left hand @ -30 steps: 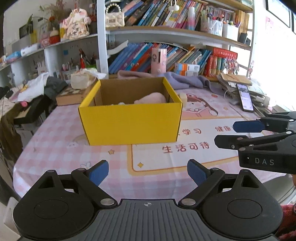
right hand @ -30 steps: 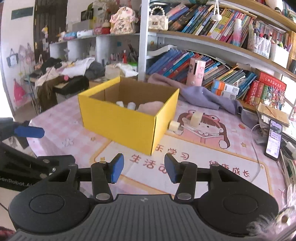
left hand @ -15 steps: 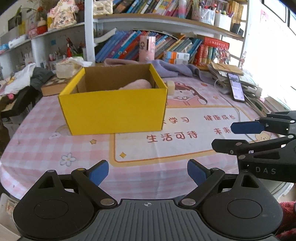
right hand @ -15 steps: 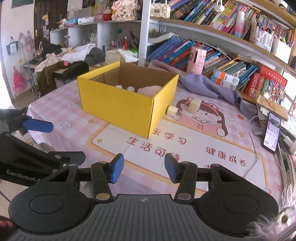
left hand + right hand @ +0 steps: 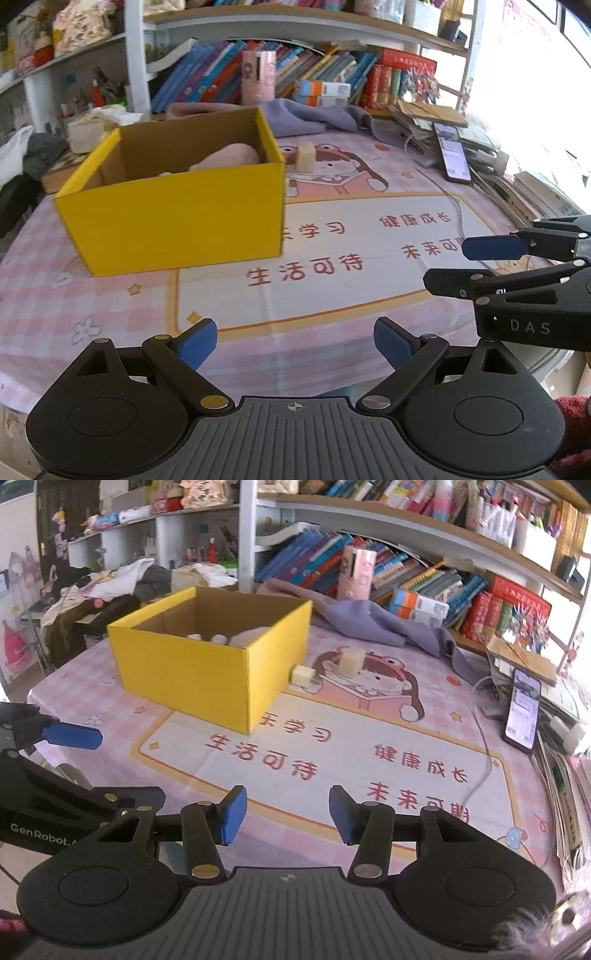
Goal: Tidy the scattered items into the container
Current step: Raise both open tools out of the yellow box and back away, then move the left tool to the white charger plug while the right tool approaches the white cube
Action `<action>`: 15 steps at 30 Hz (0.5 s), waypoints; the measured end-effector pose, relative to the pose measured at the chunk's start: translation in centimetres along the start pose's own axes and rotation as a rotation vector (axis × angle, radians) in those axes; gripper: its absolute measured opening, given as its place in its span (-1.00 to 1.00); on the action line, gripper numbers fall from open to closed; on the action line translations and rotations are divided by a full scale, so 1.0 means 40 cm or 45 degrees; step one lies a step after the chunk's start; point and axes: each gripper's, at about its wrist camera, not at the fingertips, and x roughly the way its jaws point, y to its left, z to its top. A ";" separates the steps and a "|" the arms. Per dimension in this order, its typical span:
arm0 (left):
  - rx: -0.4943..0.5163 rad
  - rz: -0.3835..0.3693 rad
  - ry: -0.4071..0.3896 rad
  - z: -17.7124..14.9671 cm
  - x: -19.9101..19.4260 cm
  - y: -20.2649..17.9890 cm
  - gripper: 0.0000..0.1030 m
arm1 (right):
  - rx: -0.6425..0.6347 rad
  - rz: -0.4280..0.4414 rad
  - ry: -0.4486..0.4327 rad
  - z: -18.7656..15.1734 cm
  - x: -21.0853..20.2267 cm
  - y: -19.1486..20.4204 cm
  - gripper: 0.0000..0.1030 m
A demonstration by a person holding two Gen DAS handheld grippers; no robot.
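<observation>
A yellow cardboard box (image 5: 177, 218) (image 5: 207, 672) stands open on the pink checked tablecloth. Inside it lie a pink soft item (image 5: 225, 158) and small white items (image 5: 218, 638). A cream tape roll (image 5: 306, 158) (image 5: 350, 661) and a small cream block (image 5: 303, 675) lie on the cloth just right of the box. My left gripper (image 5: 293, 343) is open and empty, well in front of the box. My right gripper (image 5: 284, 814) is open and empty, over the printed mat. Each gripper shows at the other view's edge.
A phone (image 5: 522, 709) with a white cable lies at the right edge beside stacked papers. A purple cloth (image 5: 373, 624) lies behind the box. Bookshelves (image 5: 406, 572) line the back. A pink canister (image 5: 258, 75) stands on the shelf. Clothes (image 5: 92, 602) are piled at left.
Both grippers have moved closer over the table and a little right, so the box looks larger and sits further left. Both stay open and empty.
</observation>
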 end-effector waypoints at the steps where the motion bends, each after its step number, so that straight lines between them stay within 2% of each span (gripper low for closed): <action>1: 0.007 -0.005 0.007 0.006 0.010 -0.009 0.82 | 0.009 -0.002 0.005 0.001 0.005 -0.012 -0.08; 15: 0.055 -0.039 0.054 0.112 0.155 -0.136 0.82 | 0.052 -0.001 0.066 0.036 0.082 -0.207 -0.08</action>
